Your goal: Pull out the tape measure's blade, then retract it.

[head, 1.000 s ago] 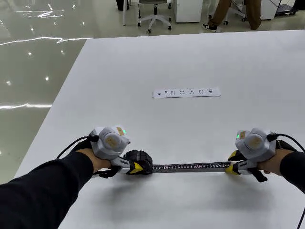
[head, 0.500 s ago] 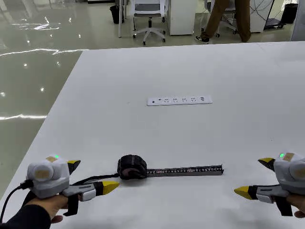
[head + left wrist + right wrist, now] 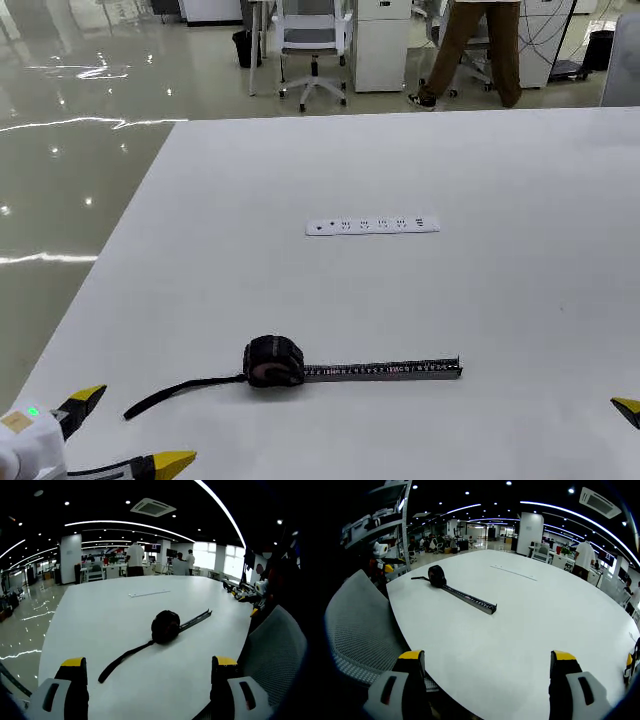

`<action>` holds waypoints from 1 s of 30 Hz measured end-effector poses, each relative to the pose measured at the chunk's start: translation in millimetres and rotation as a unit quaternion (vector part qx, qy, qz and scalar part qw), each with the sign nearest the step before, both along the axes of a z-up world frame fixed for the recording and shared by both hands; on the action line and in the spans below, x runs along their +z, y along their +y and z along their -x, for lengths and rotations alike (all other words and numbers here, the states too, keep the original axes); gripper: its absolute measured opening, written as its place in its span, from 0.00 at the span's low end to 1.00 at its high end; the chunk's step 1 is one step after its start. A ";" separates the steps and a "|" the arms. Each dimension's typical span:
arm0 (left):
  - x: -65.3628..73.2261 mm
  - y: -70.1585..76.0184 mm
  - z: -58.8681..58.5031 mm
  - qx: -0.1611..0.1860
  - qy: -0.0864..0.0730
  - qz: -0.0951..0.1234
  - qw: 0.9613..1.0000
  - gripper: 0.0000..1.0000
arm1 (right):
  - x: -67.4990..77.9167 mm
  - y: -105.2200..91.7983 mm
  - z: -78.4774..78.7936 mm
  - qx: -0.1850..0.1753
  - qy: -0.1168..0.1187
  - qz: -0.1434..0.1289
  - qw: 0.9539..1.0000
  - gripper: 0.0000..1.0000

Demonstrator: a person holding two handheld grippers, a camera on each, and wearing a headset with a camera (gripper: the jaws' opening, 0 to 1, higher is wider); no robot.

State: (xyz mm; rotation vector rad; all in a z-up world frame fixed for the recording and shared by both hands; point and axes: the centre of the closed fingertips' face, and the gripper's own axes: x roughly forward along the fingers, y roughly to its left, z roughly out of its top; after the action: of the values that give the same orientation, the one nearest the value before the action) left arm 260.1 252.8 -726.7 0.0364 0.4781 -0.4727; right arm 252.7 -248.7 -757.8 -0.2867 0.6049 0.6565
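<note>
Although the blade (image 3: 195, 620) is out, neither tool has hold of anything. In the left gripper view, your left gripper (image 3: 149, 661) has its jaws spread wide with nothing between them. The tape measure (image 3: 166, 626) lies on the white table (image 3: 90, 615) ahead of the jaws, well apart from them and a little right of their centre line. Its black strap (image 3: 122, 659) trails back toward the left jaw, and the blade runs off to the right beyond the case. A power strip (image 3: 149, 593) lies farther ahead, past the case. In the right gripper view, your right gripper (image 3: 488, 655) is likewise spread and empty. The blade's free end lies ahead of it, about midway between the jaws but well apart from them, and the blade leads away to the left to the case at its far end. In the head view, the left gripper sits behind and to the left of the strap's end, and one yellow tip of the right gripper shows well to the right of the blade's free end. The blade lies flat and straight on the table between the two tools. I judge the pulling-out half done, since the blade is extended and lying free. The retraction is left: the blade is not yet drawn into the case, and you would need to take hold of the case to let it run in.
</note>
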 end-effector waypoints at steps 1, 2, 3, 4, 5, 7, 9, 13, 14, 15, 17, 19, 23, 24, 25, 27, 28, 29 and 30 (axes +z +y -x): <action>-0.4 1.9 2.1 0.002 0.003 0.002 1.000 1.00 | -0.7 -2.7 1.1 -0.001 0.002 0.001 1.000 1.00; -0.6 4.2 4.3 0.002 0.002 0.004 1.000 1.00 | 0.8 -4.9 2.8 -0.001 0.000 0.003 1.000 1.00; -0.6 4.6 4.9 0.003 0.001 0.004 1.000 1.00 | 2.1 -5.6 3.1 -0.002 -0.002 0.003 1.000 1.00; -2.4 6.7 5.3 0.003 0.001 0.005 1.000 1.00 | 5.2 -9.5 1.5 -0.012 -0.003 0.000 1.000 1.00; -3.2 6.8 5.6 0.003 0.002 0.004 1.000 1.00 | 6.3 -9.9 1.7 -0.014 -0.003 0.000 1.000 1.00; -5.0 7.7 5.4 0.002 0.001 0.001 1.000 1.00 | 10.7 -11.4 0.7 -0.018 -0.009 -0.004 1.000 1.00; -6.4 7.8 4.9 0.001 0.002 0.002 1.000 1.00 | 10.9 -11.7 0.5 -0.020 -0.009 -0.002 1.000 1.00; -3.4 2.1 2.1 -0.004 -0.002 0.004 1.000 1.00 | 13.6 -13.7 -0.2 -0.018 -0.014 0.001 1.000 1.00; -2.6 1.7 1.4 -0.003 -0.002 0.002 1.000 1.00 | 13.7 -14.6 -0.3 -0.017 -0.015 0.004 1.000 1.00; -2.1 1.7 1.3 -0.002 -0.002 0.002 1.000 1.00 | 14.1 -15.1 -0.5 -0.015 -0.016 0.003 1.000 1.00; -1.6 0.8 1.5 -0.002 -0.002 0.005 1.000 1.00 | 14.9 -15.9 -1.0 -0.011 -0.021 0.005 1.000 1.00; -3.0 -0.2 2.5 -0.004 -0.001 0.004 1.000 1.00 | 15.6 -17.0 -1.0 -0.009 -0.020 0.006 1.000 1.00; -7.7 -1.7 5.4 -0.012 0.006 0.003 1.000 1.00 | 18.0 -20.7 -2.4 -0.012 -0.023 0.008 1.000 1.00; -8.7 -1.0 5.5 -0.011 0.008 0.002 1.000 1.00 | 18.1 -21.1 -2.5 -0.012 -0.023 0.011 1.000 1.00; -8.8 -1.0 5.3 -0.011 0.008 0.003 1.000 1.00 | 17.8 -22.3 -2.9 -0.011 -0.025 0.013 1.000 1.00; -9.2 -0.9 4.5 -0.010 0.008 0.005 1.000 1.00 | 17.1 -22.9 -2.2 -0.011 -0.022 0.013 1.000 1.00; -9.2 -0.9 3.9 -0.010 0.008 0.005 1.000 1.00 | 16.4 -22.9 -1.3 -0.010 -0.019 0.014 1.000 1.00; -8.8 -0.9 3.2 -0.010 0.007 0.003 1.000 1.00 | 16.1 -23.0 -0.7 -0.009 -0.019 0.016 1.000 1.00; -8.0 -1.4 2.7 -0.011 0.006 0.004 1.000 1.00 | 16.2 -22.8 -0.5 -0.008 -0.019 0.016 1.000 1.00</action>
State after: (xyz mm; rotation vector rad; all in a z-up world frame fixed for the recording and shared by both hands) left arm 257.4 251.4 -734.6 0.0319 0.4878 -0.4961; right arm 253.2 -271.6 -741.6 -0.3239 0.5813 0.6243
